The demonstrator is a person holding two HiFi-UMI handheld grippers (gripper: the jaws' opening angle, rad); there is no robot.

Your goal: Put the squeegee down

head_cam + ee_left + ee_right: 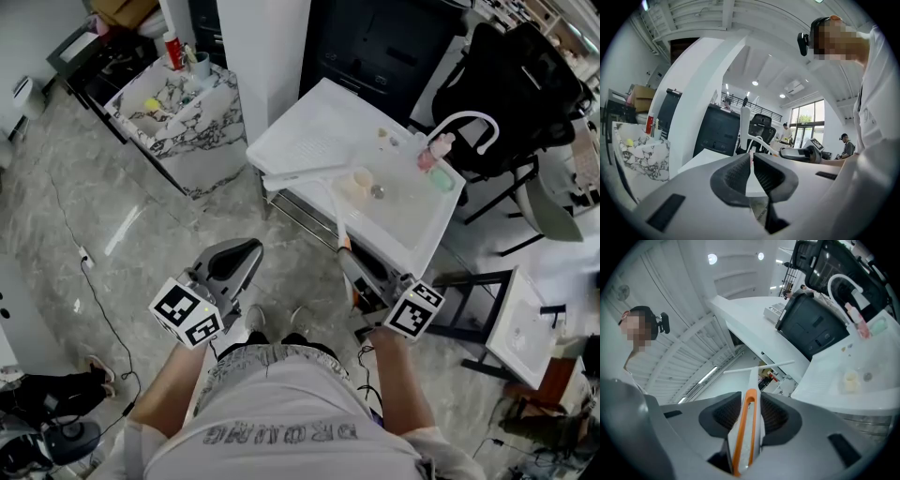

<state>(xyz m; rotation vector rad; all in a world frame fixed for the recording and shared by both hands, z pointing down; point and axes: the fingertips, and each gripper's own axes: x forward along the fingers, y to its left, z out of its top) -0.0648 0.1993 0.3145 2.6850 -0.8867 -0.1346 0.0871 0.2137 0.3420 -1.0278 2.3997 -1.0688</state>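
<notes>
The squeegee [309, 174] has a white blade and a white handle with an orange rim. In the head view its blade lies across the near corner of the white sink unit's drainboard [314, 127]; I cannot tell whether it touches. My right gripper [349, 255] is shut on the handle, just in front of the sink. In the right gripper view the handle [752, 380] runs up between the dark pads [774, 414], with the blade crosswise at the far end. My left gripper [246, 253] hangs over the floor to the left, shut, holding nothing [751, 159].
The basin [412, 211] holds a small cup [359, 180], a green sponge [442, 178] and a pink bottle [437, 150] by the white faucet [469, 120]. A marble-topped table [178, 112] stands far left, a black chair [525, 84] behind the sink, a white stand [525, 328] at right.
</notes>
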